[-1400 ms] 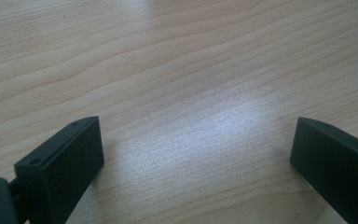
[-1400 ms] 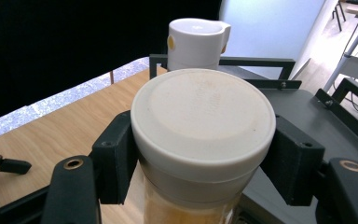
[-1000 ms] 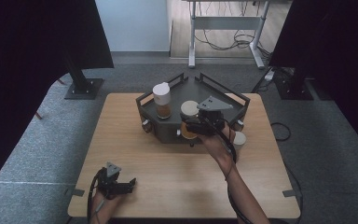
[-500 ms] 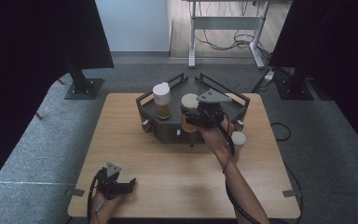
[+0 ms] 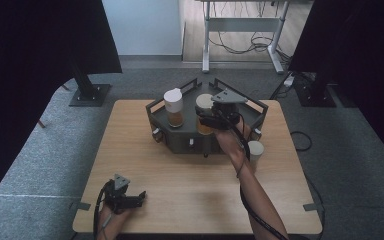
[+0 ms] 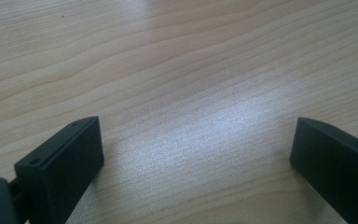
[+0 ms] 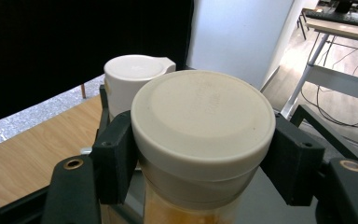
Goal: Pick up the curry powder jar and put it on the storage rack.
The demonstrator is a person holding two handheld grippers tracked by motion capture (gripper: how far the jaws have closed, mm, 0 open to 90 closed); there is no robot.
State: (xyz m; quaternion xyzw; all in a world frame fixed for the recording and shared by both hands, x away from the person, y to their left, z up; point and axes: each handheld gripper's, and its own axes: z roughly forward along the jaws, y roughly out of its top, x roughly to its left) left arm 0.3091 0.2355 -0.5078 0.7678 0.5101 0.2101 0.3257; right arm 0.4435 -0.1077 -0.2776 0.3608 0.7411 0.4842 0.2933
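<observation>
Jar [image 7: 200,140]: clamped at the lid by the right gripper [image 7: 200,154]; held over the dark tray [image 5: 177,142] at the table's far side; amber contents seen below the lid, base cut off by the frame edge.
Right gripper: jaws pressed on both sides of the lid; in the high view [image 5: 215,121] the jar body is mostly hidden behind gripper and hand.
Second jar [image 5: 173,107]: white flip-cap lid, seated in the tray just beside the held one; lower half hidden in the right gripper view.
Left gripper [image 5: 130,199]: jaws spread wide, nothing between; rested at the near left of the wooden table [image 6: 191,70].
White cup [image 5: 255,150]: partly covered by the right forearm; whether tray is touched cannot be told.
</observation>
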